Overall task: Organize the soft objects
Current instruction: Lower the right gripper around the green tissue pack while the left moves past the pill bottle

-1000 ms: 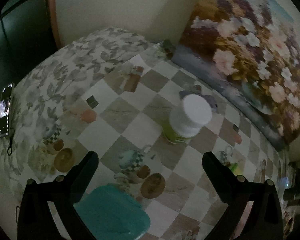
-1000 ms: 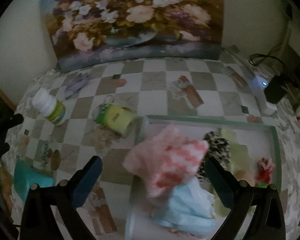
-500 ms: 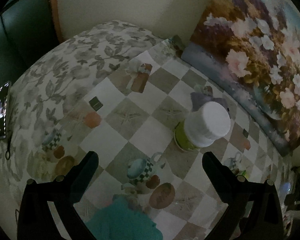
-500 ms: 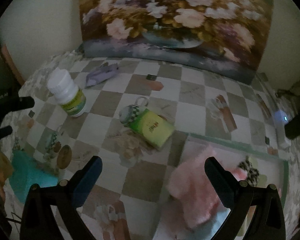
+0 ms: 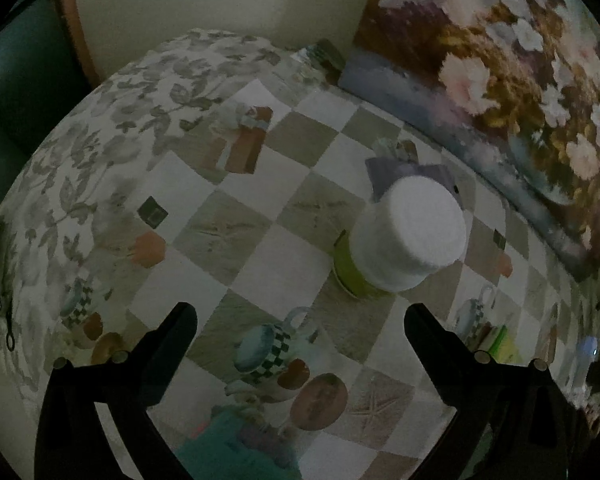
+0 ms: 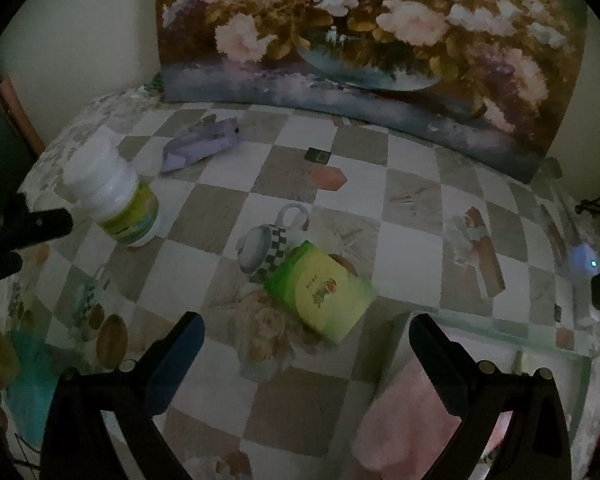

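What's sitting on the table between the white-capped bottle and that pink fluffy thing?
In the right wrist view, a green-and-yellow packet lies on its side between the white-capped bottle and the pink fluffy cloth. Apart from it, only the patterned tablecloth shows.

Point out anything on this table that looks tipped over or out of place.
The green-and-yellow container lies on its side near the table's middle, while the white-capped bottle stands upright to its left. A pink fluffy item hangs over the tray edge rather than sitting fully inside.
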### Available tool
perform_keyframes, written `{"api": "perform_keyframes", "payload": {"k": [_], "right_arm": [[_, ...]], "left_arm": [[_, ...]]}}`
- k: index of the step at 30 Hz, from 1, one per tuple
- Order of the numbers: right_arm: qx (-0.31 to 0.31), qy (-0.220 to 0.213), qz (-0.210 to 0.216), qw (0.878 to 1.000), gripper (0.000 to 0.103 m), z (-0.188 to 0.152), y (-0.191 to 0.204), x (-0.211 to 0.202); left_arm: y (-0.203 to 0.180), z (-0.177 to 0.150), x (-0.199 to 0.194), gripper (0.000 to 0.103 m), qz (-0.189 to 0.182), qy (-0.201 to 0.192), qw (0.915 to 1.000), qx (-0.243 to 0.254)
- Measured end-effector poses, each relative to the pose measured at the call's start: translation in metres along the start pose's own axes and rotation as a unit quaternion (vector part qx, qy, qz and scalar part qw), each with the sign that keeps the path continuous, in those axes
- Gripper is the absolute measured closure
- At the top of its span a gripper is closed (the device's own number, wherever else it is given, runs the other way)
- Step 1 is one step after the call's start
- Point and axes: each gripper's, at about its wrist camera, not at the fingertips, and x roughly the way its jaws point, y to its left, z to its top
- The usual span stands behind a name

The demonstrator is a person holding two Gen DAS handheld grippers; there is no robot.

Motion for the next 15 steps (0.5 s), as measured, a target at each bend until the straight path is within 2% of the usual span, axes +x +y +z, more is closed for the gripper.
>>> {"api": "perform_keyframes", "payload": {"k": [15], "right_arm": [[-0.011,0.046,0.004,0.999,0.000,0.022,0.002,0.048]], "left_arm": [[0.000,0.005,0.017,0.000,-0.001,0.026,0.9996,0.009]]}}
